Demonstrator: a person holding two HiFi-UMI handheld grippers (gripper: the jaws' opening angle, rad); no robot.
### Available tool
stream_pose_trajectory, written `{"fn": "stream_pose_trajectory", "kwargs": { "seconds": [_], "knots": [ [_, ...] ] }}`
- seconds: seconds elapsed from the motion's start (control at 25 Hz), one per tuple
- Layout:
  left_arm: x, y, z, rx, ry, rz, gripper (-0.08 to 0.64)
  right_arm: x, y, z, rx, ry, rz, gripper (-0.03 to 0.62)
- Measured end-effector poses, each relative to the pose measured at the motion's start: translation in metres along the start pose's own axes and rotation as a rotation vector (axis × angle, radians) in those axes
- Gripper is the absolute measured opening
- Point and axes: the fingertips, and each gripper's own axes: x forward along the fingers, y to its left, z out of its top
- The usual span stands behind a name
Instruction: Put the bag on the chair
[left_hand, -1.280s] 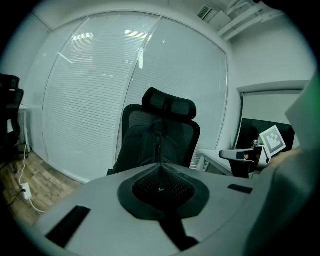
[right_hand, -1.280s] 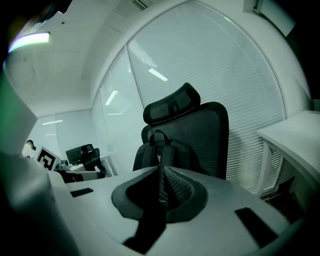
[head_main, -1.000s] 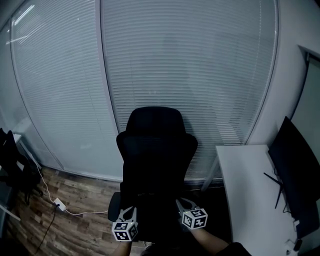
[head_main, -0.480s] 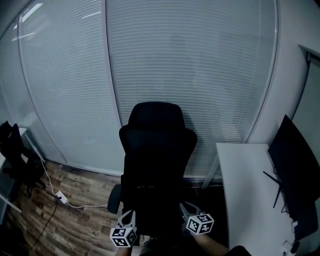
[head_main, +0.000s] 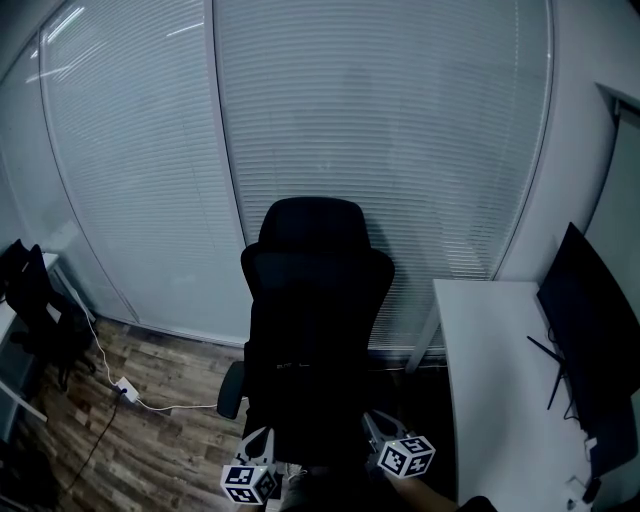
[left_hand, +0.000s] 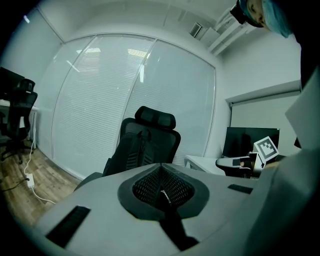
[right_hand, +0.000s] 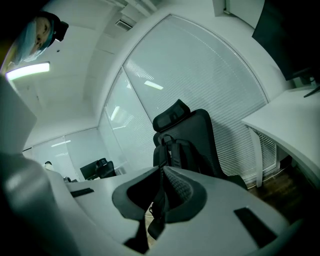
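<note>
A black office chair faces me in front of the blinds. A black backpack leans upright against its backrest, its shoulder straps showing in the right gripper view. In the head view the bag is lost in the chair's dark shape. My left gripper hangs at the bottom edge before the seat, jaws pressed together and empty. My right gripper is level with it, apart from the bag. Its jaws are almost together, and only a thin dark slit shows between them.
A white desk with a dark monitor stands at the right. A power strip with a white cable lies on the wooden floor at the left, near another black chair. A glass wall with blinds runs behind.
Both grippers have slid down toward the bottom edge of the head view, away from the chair. The chair sits a little higher in the frame. Neither gripper's jaws have changed.
</note>
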Motion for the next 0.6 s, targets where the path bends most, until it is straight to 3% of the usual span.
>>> {"fn": "stream_pose_trajectory", "kwargs": {
  "seconds": [0.6],
  "knots": [
    [-0.041, -0.020, -0.009, -0.014, -0.045, 0.021, 0.018, -0.041, 0.007, -0.021, 0.025, 0.022, 0.024, 0.051]
  ]
}}
